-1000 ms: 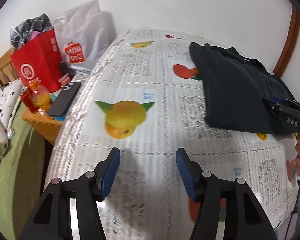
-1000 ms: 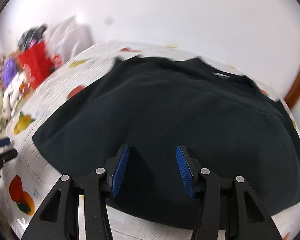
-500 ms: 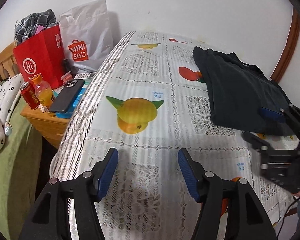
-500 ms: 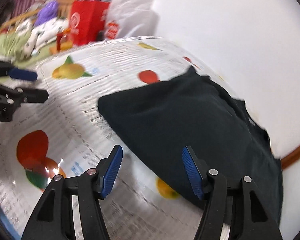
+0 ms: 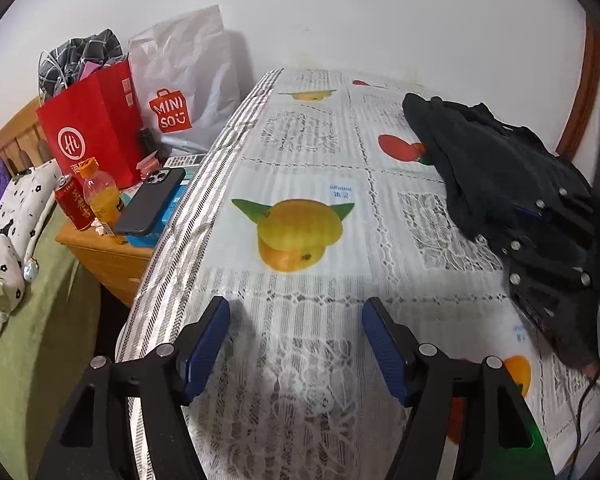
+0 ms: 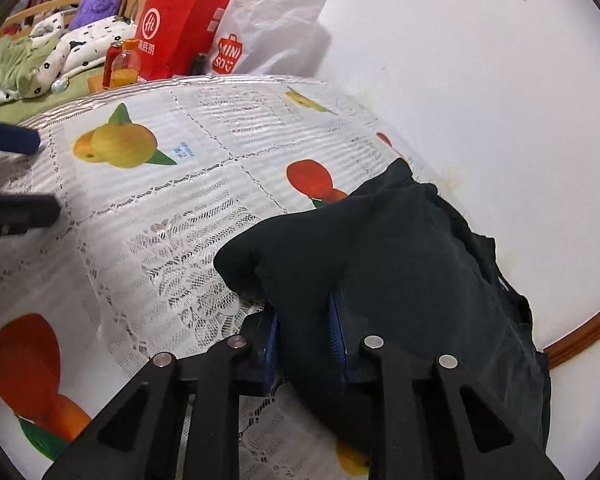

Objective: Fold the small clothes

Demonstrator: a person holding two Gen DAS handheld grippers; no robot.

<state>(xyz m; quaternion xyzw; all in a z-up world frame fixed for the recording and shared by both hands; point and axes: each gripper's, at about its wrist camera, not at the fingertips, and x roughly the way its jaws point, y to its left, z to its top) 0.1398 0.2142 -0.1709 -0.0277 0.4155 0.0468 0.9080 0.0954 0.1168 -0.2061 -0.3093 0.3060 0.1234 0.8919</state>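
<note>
Nearest in the right wrist view, the right gripper (image 6: 306, 330) was seen closing on a bunched fold of the dark garment (image 6: 400, 264), the cloth caught between its blue pads (image 6: 336, 328) and pressed by them. The garment was spread over the right part of the table, its near corner lifted into the jaws and the rest lying rumpled toward the white wall (image 6: 460, 80). A wooden trim (image 6: 580, 340) was seen curving behind it.

In the left wrist view, the left gripper (image 5: 296, 344) was held above bare tablecloth (image 5: 300, 272), its jaws opening and nothing between them. Its blue pads (image 5: 204, 344) were well apart from the garment (image 5: 492, 172), which lay to the right, where the right gripper (image 5: 540, 220) was seen at its near edge.

Beyond, a printed yellow fruit (image 5: 296, 232) was shown on the lace-patterned cloth. Left of the table, a wooden stand (image 5: 104, 252) was loaded with a phone (image 5: 150, 200), a red can (image 5: 74, 202) and an orange drink bottle (image 5: 100, 196). Farther back, a red paper bag (image 5: 92, 128) and a white Miniso bag (image 5: 180, 84) were propped against the wall.
</note>
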